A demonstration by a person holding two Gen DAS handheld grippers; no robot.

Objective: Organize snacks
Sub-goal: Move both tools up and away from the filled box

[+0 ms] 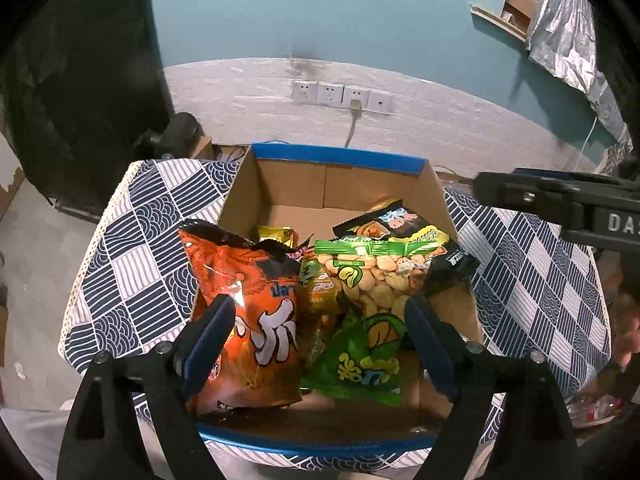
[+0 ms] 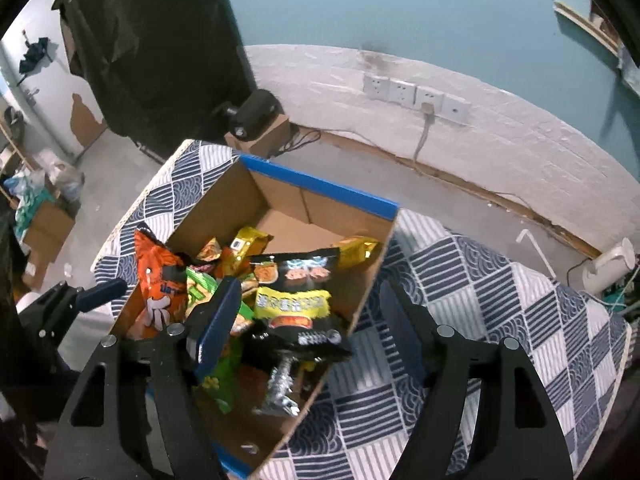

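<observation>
Cardboard, blue-rimmed, the open box (image 1: 280,184) holds the snacks; the left gripper (image 1: 318,328) hangs wide above it, the orange crinkled snack bag (image 1: 248,308) beside its left finger.

Right wrist view: the right gripper (image 2: 310,320) gapes wide, empty, over the black-and-yellow snack packet (image 2: 298,296) in the box's near corner.

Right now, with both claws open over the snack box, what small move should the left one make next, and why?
Probably lower the left claw a little and close on the orange chip bag. The claw is open and empty, the bag stands tall against the cardboard box wall, above the other packets, and one finger already sits in front of it. The right claw is open too, over the black packet.
</observation>
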